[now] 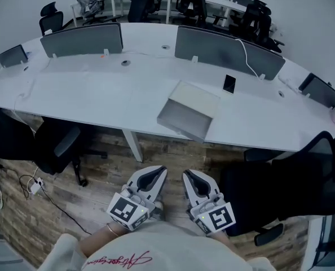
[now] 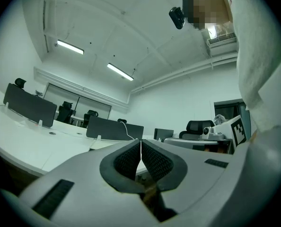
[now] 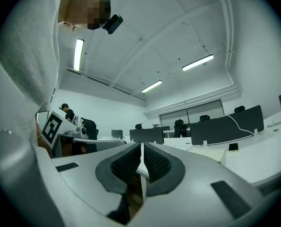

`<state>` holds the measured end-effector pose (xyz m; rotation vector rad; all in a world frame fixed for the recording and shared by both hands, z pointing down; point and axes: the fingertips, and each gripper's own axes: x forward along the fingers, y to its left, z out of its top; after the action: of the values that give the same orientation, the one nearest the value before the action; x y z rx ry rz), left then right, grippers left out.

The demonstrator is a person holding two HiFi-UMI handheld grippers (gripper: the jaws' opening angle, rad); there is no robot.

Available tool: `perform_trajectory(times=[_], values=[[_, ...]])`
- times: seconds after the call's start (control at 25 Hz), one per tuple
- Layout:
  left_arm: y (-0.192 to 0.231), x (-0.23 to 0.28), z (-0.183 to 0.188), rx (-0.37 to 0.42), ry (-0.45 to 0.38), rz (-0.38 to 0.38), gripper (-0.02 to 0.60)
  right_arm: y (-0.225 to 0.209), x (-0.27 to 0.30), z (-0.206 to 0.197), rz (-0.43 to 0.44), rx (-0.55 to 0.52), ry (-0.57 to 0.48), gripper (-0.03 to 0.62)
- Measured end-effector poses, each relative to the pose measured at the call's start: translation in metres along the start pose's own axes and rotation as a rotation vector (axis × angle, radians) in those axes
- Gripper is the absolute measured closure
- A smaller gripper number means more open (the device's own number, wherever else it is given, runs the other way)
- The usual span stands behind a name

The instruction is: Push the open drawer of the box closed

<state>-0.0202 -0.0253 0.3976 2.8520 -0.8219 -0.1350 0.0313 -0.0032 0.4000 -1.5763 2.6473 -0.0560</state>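
Observation:
A pale box [image 1: 197, 99] lies on the white desk [image 1: 100, 95], and its grey drawer [image 1: 184, 120] stands pulled out over the desk's near edge. Both grippers are held low near my body, well short of the desk. My left gripper [image 1: 158, 174] is shut with nothing between its pads, and my right gripper [image 1: 190, 178] is shut and empty too. In the left gripper view the shut left gripper [image 2: 140, 150] points up over the desk. The right gripper view has the right gripper [image 3: 141, 152] shut and the box [image 3: 225, 154] small at the right.
A black phone [image 1: 229, 83] lies on the desk behind the box. Grey divider screens [image 1: 83, 39] and a white cable [image 1: 247, 58] line the desk's far side. Black office chairs [image 1: 60, 145] stand under the near edge left and right. Wooden floor is below.

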Motion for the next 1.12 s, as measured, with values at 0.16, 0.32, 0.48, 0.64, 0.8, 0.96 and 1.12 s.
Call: perform_trajectory(times=[0.16, 0.32, 0.48, 0.64, 0.8, 0.96, 1.12], values=[[0.021, 0.016, 0.003, -0.006, 0.004, -0.017, 0.563, -0.016, 0.019, -0.001, -0.038, 0.002, 0.004, 0.565], [0.032, 0.028, 0.003, -0.017, 0.009, -0.035, 0.563, -0.031, 0.030, -0.005, -0.087, 0.025, 0.005, 0.565], [0.036, 0.038, 0.002, -0.036, 0.016, -0.041, 0.563, -0.045, 0.034, -0.013, -0.122, 0.048, 0.040, 0.565], [0.041, 0.045, 0.001, -0.038, 0.019, -0.028, 0.563, -0.057, 0.041, -0.021, -0.128, 0.076, 0.060, 0.565], [0.047, 0.051, 0.007, -0.033, 0.008, 0.001, 0.563, -0.068, 0.051, -0.031, -0.117, 0.092, 0.107, 0.565], [0.052, 0.058, 0.009, -0.039, -0.001, 0.026, 0.563, -0.081, 0.067, -0.053, -0.097, 0.159, 0.151, 0.563], [0.056, 0.058, 0.009, -0.040, 0.000, 0.061, 0.563, -0.098, 0.085, -0.088, -0.115, 0.273, 0.200, 0.563]])
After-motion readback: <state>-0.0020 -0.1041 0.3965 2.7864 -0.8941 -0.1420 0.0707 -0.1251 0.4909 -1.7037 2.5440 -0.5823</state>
